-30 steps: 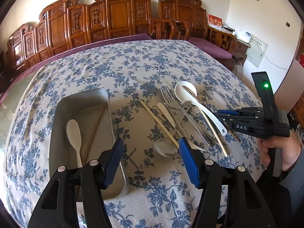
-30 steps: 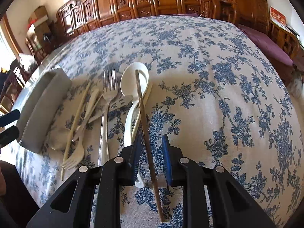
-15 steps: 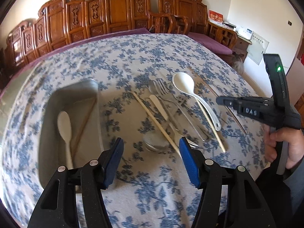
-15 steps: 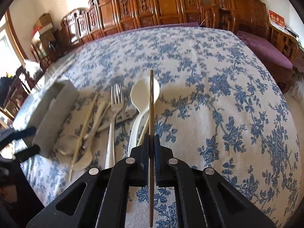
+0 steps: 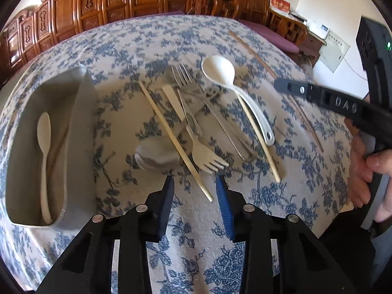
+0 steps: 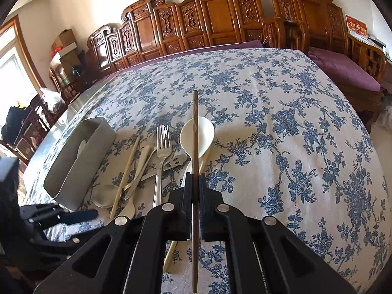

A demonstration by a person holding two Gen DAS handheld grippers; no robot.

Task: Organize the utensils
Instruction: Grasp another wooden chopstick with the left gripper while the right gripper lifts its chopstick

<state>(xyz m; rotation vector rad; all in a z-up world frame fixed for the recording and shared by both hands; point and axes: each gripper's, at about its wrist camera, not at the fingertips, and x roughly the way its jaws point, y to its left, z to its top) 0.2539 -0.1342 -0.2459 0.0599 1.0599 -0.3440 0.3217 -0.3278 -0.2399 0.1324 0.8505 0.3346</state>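
My right gripper is shut on a brown chopstick and holds it above the tablecloth; it also shows in the left wrist view. My left gripper is open and empty, just short of a pale chopstick. The pile holds a white ladle spoon, a metal fork, a pale plastic fork, a metal spoon and another pale chopstick. A metal tray at the left holds a pale spoon and a brown chopstick.
The table has a blue floral cloth. Carved wooden chairs line the far side. A bench with a purple cushion stands at the right. The table's near edge lies just below the left gripper.
My right gripper shut on the brown chopstick and lifted it off the ladle spoon. My left gripper moved closer to the pile and its jaws narrowed somewhat.
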